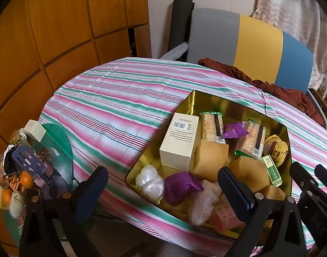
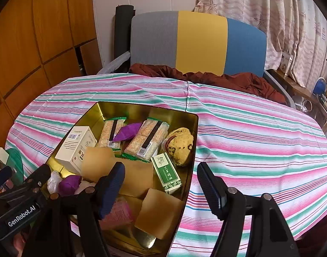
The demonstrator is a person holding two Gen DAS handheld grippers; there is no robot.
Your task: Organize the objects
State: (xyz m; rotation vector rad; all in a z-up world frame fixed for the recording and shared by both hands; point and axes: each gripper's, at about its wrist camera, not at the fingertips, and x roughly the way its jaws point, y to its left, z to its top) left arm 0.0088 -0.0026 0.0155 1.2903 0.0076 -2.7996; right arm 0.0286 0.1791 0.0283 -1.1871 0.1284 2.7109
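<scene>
Left wrist view: the left gripper (image 1: pixel 163 189) hovers released, a gold tin (image 1: pixel 208 100) of snacks just ahead of its right finger on the striped surface (image 1: pixel 112 98).

Right wrist view: the right gripper (image 2: pixel 161 187) is released and empty, its left finger above the gold tin (image 2: pixel 120 108).

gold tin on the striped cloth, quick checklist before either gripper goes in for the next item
1. Left gripper empty, jaws apart: ok.
2. Right gripper empty, jaws apart: ok.
3. Gold tin flat on the striped tablecloth: ok.
4. Green box free to grasp: ok, it lies on top beside the round biscuit.
5. White carton free to grasp: not ok, packets crowd its near end.
6. Bare cloth to set items on: ok, right of the tin.
</scene>
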